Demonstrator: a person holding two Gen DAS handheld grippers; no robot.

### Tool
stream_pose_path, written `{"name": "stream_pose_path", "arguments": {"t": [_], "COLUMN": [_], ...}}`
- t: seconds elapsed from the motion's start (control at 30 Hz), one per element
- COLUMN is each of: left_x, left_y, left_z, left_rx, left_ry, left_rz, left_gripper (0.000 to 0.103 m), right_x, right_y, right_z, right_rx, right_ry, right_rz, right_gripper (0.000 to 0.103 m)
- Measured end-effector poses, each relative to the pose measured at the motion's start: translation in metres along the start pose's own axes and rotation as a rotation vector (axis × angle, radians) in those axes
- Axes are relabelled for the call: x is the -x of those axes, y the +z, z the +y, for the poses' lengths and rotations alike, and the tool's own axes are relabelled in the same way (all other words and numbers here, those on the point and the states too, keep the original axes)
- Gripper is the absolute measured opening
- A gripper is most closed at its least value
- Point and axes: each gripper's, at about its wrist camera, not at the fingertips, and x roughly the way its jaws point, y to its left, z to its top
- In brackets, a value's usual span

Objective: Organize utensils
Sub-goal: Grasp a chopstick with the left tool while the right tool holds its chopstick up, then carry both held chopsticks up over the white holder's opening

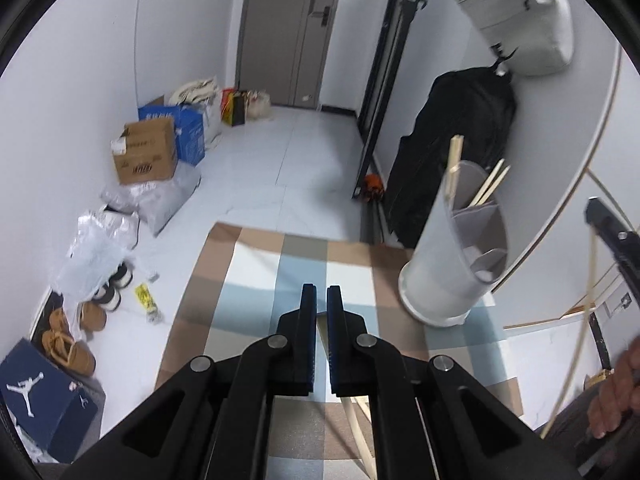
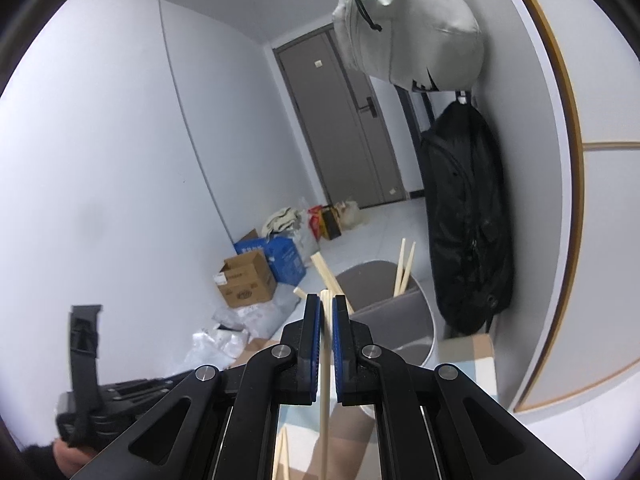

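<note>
My left gripper (image 1: 321, 294) is shut above the checked tablecloth (image 1: 256, 280), and I see nothing between its blue pads. Two loose wooden chopsticks (image 1: 358, 428) lie on the cloth beneath it. My right gripper (image 2: 327, 300) is shut on one pale wooden chopstick (image 2: 325, 368), which stands nearly upright between its pads. Just beyond it stands a white round utensil holder (image 2: 424, 344) with grey dividers. The same holder (image 1: 444, 272) is at right in the left wrist view, with chopsticks (image 1: 455, 168) sticking out of it.
A grey bag (image 2: 408, 28) and a black coat (image 2: 464, 216) hang on the wall right behind the holder. Cardboard boxes (image 1: 146, 152), plastic bags and shoes (image 1: 72, 344) lie on the floor beyond the table's far and left edges. A hand (image 1: 616, 392) holds the right gripper.
</note>
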Motion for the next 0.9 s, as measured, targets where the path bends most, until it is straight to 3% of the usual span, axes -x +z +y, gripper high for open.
{"name": "stream_pose_path", "arguments": {"t": [0.5,0.9], "left_x": [0.046,0.078], "left_y": [0.030,0.100], "left_z": [-0.022,-0.055], "left_rx": [-0.076,-0.129], "left_ry": [-0.089,-0.178], "left_rz": [-0.108,-0.216], "left_gripper": [0.000,0.000], "right_x": [0.000,-0.030], "right_y": [0.038,0.107], "right_z": [0.005,-0.005], "right_rx": [-0.004,0.027], "right_ry": [-0.018,-0.022], "right_rz": [-0.070,-0.155], "right_gripper": [0.005,0.005]}}
